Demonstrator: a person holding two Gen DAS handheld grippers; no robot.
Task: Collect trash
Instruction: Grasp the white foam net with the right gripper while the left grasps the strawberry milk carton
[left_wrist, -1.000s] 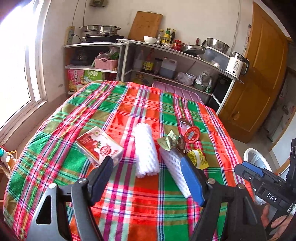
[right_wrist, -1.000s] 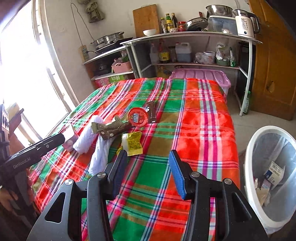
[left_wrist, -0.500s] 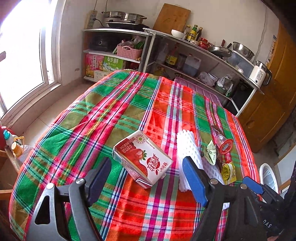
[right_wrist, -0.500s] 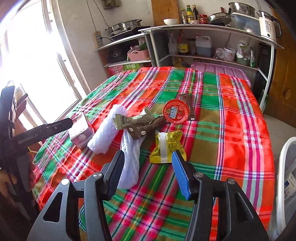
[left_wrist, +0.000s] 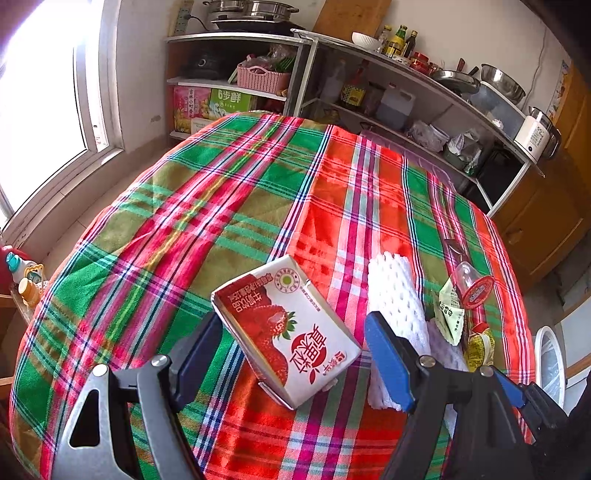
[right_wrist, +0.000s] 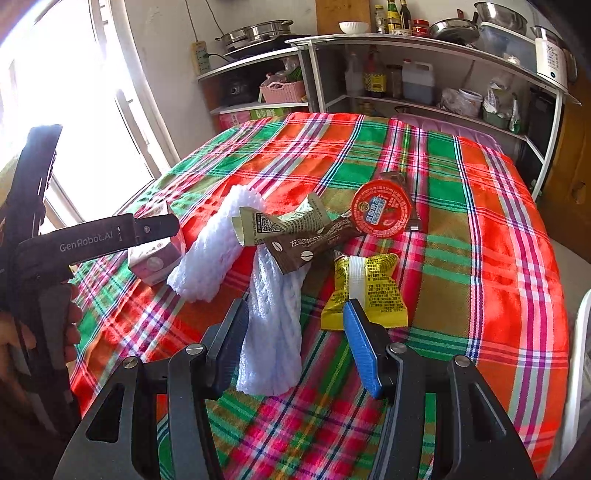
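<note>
- Left gripper (left_wrist: 288, 354): jaws spread wide, straddling the strawberry milk carton (left_wrist: 286, 332); no pad contact visible.
- Carton lies on the plaid tablecloth (left_wrist: 229, 206), just beside a white foam net sleeve (left_wrist: 393, 295).
- Right gripper (right_wrist: 295, 343): jaws apart, holding nothing, the second foam sleeve (right_wrist: 271, 332) between them and the yellow wrapper (right_wrist: 369, 291) by the blue finger.
- Brown coffee sachet (right_wrist: 314, 247) and red-lidded cup (right_wrist: 380, 210) lie beyond.

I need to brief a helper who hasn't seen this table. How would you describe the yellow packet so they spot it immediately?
On the plaid tablecloth, look at the trash pile near the edge facing the right gripper. The yellow packet lies just ahead of its blue finger, beside the white foam net: the only yellow piece, crinkled, with black print.
</note>
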